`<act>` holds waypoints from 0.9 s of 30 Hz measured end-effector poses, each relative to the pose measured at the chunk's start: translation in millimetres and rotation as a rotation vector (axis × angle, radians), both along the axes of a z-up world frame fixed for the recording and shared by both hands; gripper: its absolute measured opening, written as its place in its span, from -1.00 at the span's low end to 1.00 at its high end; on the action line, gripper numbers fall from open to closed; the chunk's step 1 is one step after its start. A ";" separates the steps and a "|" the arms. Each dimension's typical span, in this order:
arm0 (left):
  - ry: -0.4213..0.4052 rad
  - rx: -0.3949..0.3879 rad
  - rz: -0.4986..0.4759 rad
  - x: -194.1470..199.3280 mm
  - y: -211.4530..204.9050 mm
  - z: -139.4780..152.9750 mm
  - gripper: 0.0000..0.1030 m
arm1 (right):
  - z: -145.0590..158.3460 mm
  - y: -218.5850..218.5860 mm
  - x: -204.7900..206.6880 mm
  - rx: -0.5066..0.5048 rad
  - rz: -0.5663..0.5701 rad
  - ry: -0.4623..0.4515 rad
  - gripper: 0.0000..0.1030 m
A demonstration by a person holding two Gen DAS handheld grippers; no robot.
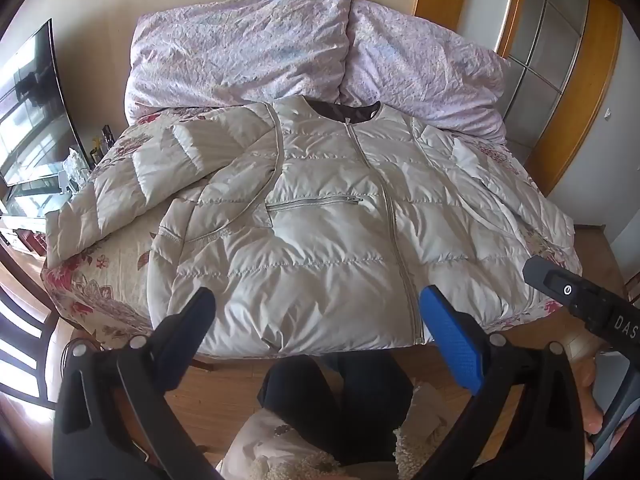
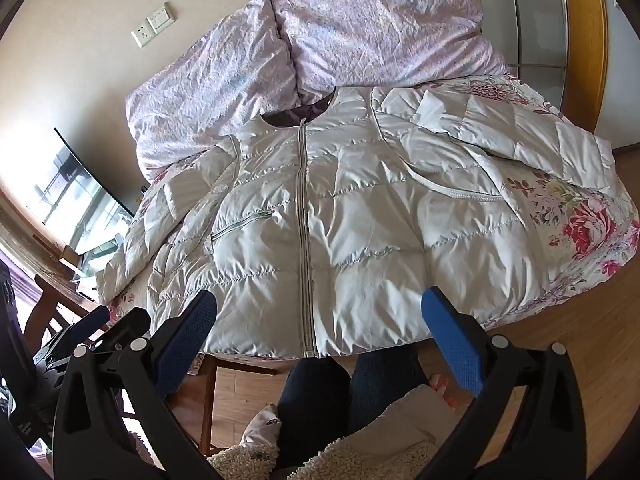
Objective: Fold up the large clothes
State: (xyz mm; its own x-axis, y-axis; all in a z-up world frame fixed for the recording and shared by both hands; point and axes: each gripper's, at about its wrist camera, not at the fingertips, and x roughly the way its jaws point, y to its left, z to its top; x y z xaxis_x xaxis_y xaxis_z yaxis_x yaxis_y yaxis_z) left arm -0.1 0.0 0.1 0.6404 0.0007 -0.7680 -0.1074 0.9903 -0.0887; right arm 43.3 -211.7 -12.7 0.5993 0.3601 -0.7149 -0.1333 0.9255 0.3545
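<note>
A big white jacket [image 1: 320,216] is lying flat on the bed [image 1: 100,280], front side up and zipped. Its collar is pointing at the pillows [image 1: 240,48], and its bottom edge is hanging a little over the near edge of the bed. One sleeve [image 1: 132,184] is lying out to the side of the jacket, and the other sleeve [image 2: 520,136] is lying out on the other side.

The left hand-held gripper [image 1: 316,312] is hovering just over the jacket's bottom edge. Its jaws are standing wide open and are holding nothing. The right hand-held gripper [image 2: 320,312] is hovering over the same edge, near the zipper [image 2: 306,240]. It is wide open too, and empty.

No fold is showing yet, so the job is looking like it is only starting. A good first step is probably bringing the sleeves in over the jacket's chest. Each gripper should be pinching a sleeve near its cuff, going deep enough to catch the puffy cloth. The cloth is looking shiny and slippery, so a shallow pinch could be sliding off.
</note>
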 end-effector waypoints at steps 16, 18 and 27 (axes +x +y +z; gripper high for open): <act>0.002 0.002 0.001 0.1 0.1 0.0 0.96 | -2.8 0.2 2.1 0.003 0.000 0.006 0.97; 0.002 0.001 -0.001 0.1 0.2 -0.1 0.96 | -3.1 0.1 2.4 0.003 0.000 0.007 0.97; 0.002 0.005 0.001 0.1 0.2 -0.1 0.96 | -4.4 0.5 3.3 0.005 0.000 0.008 0.97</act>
